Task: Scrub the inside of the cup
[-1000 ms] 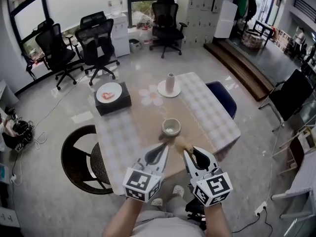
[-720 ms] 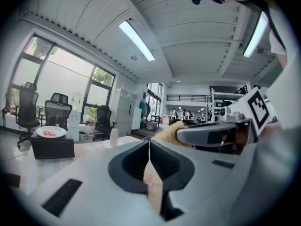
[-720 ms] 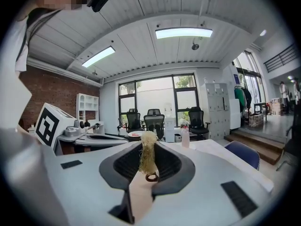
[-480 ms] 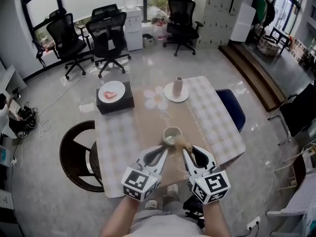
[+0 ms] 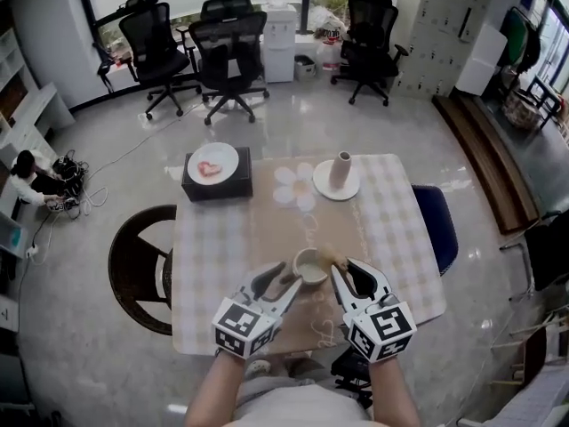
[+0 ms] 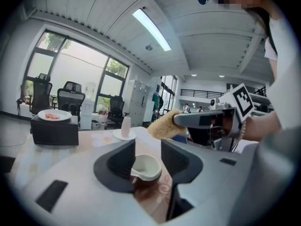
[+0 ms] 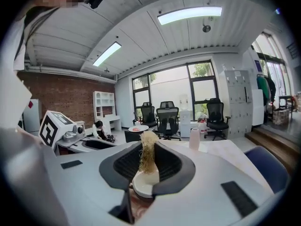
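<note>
Against the earlier head view, the left gripper (image 5: pixel 283 279) is now seen with its jaws wide apart where they had been together. They have just been opening, and the cup (image 5: pixel 310 265) is now framed between them instead of lying ahead of their tips. Both grippers have been brought up to the cup, the left at its 8 o'clock and the right gripper (image 5: pixel 343 269) at its 4 o'clock. As before, a tan fibrous scrubber (image 7: pixel 147 157) is clamped in the right gripper's jaws.

The cup is set on the table (image 5: pixel 213 247) near its 6 o'clock edge. The vase (image 5: pixel 340 171) is found at the cup's 1 o'clock and the plate (image 5: pixel 213 163) on the black box (image 5: pixel 220 188) at its 11 o'clock, both unmoved on the cloth.

Whether the left jaws touch the cup cannot be settled: its rim is seen close against one jaw, with a gap at the other. In the right gripper view much of the cup is covered by the jaws, so it cannot be told whether the scrubber's lower end reaches inside. The forearms are cut off by the head view's lower edge.
</note>
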The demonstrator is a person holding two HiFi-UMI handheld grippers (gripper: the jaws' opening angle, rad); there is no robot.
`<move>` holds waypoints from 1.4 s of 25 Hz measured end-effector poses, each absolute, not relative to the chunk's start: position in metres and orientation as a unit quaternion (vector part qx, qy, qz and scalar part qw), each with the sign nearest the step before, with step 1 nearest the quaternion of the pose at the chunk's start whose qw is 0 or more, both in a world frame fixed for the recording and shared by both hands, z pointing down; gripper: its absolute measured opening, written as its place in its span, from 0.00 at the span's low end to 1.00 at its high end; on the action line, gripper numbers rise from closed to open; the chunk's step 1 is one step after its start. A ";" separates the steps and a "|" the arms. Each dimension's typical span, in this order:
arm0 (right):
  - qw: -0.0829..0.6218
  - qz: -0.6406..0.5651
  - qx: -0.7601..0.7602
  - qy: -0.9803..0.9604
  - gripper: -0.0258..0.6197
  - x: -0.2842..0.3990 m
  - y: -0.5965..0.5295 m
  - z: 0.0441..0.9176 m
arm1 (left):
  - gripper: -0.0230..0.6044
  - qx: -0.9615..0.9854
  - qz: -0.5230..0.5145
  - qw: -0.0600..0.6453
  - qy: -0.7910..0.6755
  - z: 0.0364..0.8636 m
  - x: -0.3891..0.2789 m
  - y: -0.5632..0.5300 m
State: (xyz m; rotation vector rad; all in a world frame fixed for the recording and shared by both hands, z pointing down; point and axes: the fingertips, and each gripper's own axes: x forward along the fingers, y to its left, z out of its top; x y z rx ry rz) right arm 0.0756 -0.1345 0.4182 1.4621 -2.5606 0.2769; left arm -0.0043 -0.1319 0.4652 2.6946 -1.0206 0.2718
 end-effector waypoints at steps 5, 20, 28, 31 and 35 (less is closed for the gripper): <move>0.098 0.098 0.455 -0.880 0.14 0.078 -0.152 0.424 | 0.33 0.920 0.123 0.127 -0.350 0.479 0.000 -0.134; 0.156 0.116 0.369 -0.909 0.16 0.070 -0.172 0.457 | 0.33 0.909 0.238 0.115 -0.321 0.540 -0.007 -0.133; 0.212 0.179 0.334 -0.901 0.16 0.062 -0.166 0.492 | 0.32 0.915 0.268 0.117 -0.279 0.569 -0.006 -0.129; 0.225 0.193 0.316 -0.901 0.16 0.058 -0.165 0.497 | 0.29 0.918 0.272 0.118 -0.263 0.571 -0.001 -0.130; 0.243 0.206 0.289 -0.903 0.16 0.051 -0.163 0.503 | 0.23 0.920 0.270 0.122 -0.255 0.575 -0.001 -0.136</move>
